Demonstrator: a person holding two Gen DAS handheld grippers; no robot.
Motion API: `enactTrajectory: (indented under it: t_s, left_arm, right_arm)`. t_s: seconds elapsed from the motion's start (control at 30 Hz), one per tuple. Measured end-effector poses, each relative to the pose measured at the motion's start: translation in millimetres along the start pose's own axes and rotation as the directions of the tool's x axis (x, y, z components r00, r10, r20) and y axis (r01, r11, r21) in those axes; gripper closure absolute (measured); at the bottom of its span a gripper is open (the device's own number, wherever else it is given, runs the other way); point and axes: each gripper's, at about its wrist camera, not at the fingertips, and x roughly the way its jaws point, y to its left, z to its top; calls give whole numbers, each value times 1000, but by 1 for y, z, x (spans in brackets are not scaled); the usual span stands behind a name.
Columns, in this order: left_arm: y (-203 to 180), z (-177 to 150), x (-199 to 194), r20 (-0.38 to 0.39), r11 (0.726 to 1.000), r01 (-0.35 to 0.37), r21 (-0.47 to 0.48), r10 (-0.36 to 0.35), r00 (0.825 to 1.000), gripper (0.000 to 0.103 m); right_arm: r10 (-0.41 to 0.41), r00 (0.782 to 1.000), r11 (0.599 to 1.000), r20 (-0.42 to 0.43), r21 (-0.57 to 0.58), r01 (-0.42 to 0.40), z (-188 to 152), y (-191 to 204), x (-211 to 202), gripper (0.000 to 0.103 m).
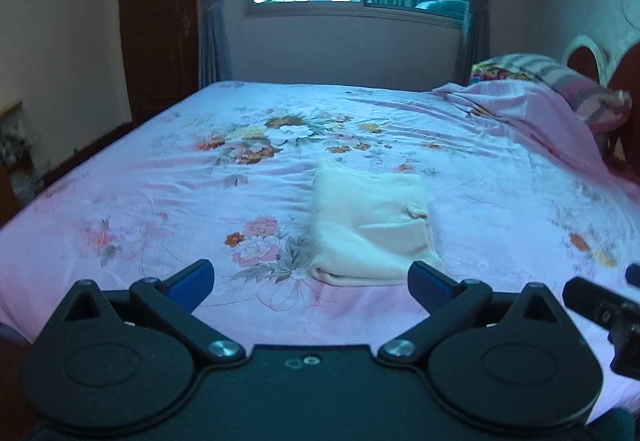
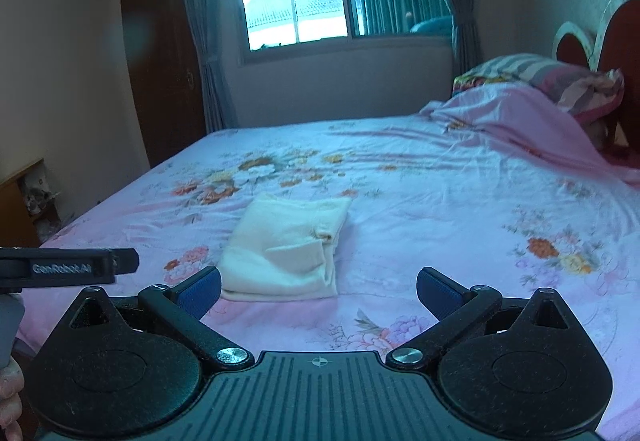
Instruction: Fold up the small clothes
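A cream garment [image 1: 370,225], folded into a compact rectangle, is shown lying on the floral bed sheet [image 1: 160,201]. Both the left gripper [image 1: 310,283] and the right gripper [image 2: 319,291] are held back with fingers spread wide and empty, apparently because folding is judged complete.

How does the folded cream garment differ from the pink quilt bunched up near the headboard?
The cream garment is folded into a compact, flat rectangle; the pink quilt is rumpled and heaped. The garment is plain cream, the quilt pink. The garment lies mid-bed just ahead of both open grippers, left gripper and right gripper; the quilt sits far back by the pillows. Both rest on the floral bedsheet.
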Motion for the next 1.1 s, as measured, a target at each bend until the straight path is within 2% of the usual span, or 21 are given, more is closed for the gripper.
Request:
enactTrajectory:
  t_s: [0.2, 0.4, 0.8, 0.93, 1.0, 1.1]
  left_arm:
    - [-8, -6, -4, -30, 999, 41, 8, -41, 999, 2]
    - [-10, -10, -5, -39, 999, 48, -6, -48, 998, 2]
    - [-10, -10, -6, -43, 1000, 28, 5, -28, 999, 2]
    - [-21, -11, -9, -20, 997, -4, 76, 5, 1000, 2]
    - [-23, -11, -15, -9, 996, 15, 87, -15, 1000, 1]
    - [-12, -8, -25, 9, 995, 104, 9, -104, 995, 1]
  right_arm:
    - [-3, 1000, 1000, 14, -10, 3, 0, -1, -7, 0]
    - [1, 1000, 1000, 19, -11, -1, 0, -3, -7, 0]
    - [3, 1000, 1000, 4, 16, -3, -2, -11, -3, 0]
    - [6, 1000, 1000, 6, 20, -6, -2, -10, -3, 0]
    - [2, 1000, 1000, 7, 17, -2, -1, -11, -3, 0]
    - [4, 1000, 1000, 21, 21, -4, 0, -12, -5, 0]
